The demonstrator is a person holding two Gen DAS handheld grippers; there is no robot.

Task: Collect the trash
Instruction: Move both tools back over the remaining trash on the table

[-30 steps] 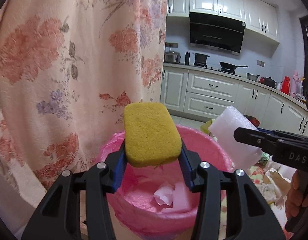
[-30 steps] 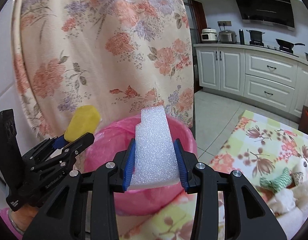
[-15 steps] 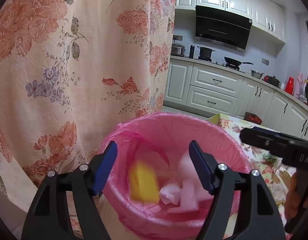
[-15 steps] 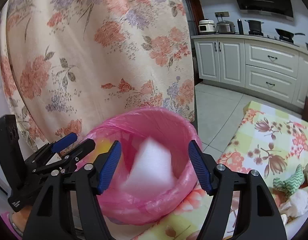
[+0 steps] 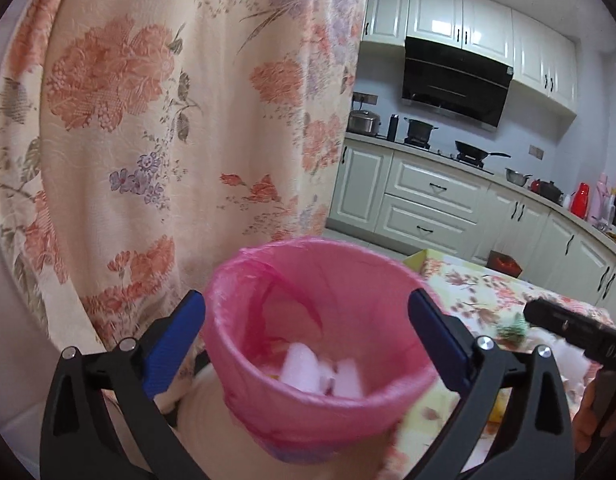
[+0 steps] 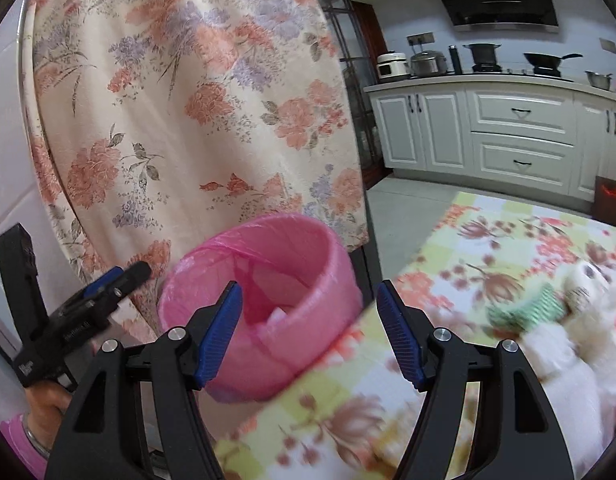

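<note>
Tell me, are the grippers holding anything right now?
Nothing. The left gripper is opening, empty, over the pink bin; the right gripper is open and empty too.

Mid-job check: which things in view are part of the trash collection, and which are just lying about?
Part of the job:
pink-lined bin
white foam pieces inside it
white scraps on the floral tablecloth
green-striped scrap

Just lying about:
floral curtain
pots and pan on the stove
red thermos

foam pieces (image 5: 319,372) in bin (image 5: 228,344), curtain (image 5: 148,120) behind
</note>
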